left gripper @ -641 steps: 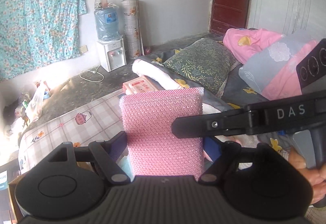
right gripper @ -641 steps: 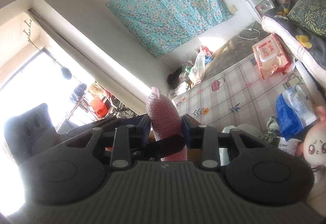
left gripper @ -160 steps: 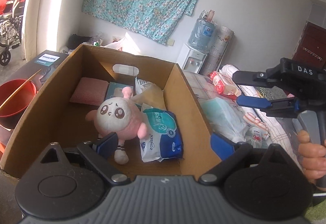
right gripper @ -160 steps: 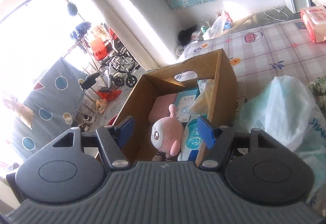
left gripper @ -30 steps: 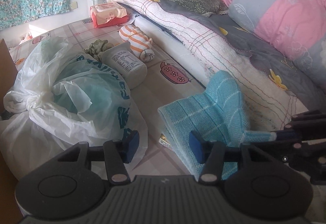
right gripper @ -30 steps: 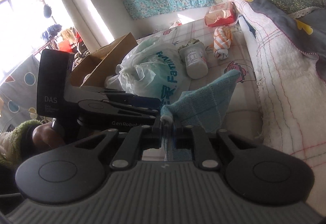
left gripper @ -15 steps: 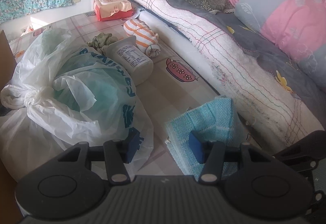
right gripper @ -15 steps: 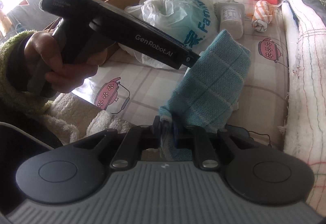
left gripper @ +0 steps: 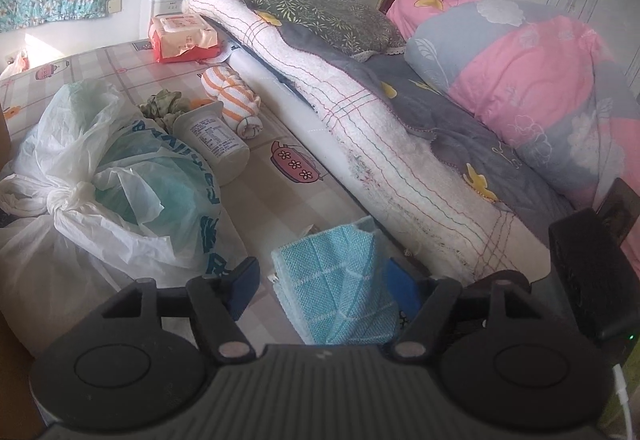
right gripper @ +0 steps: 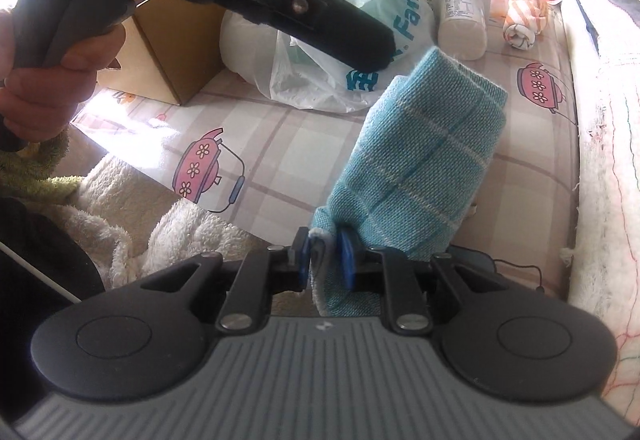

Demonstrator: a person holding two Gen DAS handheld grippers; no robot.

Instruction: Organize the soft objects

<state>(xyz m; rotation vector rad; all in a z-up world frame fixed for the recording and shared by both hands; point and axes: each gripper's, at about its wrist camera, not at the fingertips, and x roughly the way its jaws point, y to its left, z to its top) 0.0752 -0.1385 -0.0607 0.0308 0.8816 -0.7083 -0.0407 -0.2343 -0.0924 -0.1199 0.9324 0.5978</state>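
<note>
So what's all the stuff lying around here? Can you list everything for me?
folded blue woven cloth: one, light blue, held up over the mat
knotted white plastic bag: one, white and teal, on the checked mat
white plastic bottle: one, lying beside the bag
orange-striped rolled towel: one, behind the bottle
red tissue pack: one, far end of the mat
cardboard box: one, brown, left of the bag
white quilted blanket: one, along the bed edge
pink and grey pillow: one, on the bed
left gripper: open around the cloth
right gripper: shut on the cloth's edge
</note>
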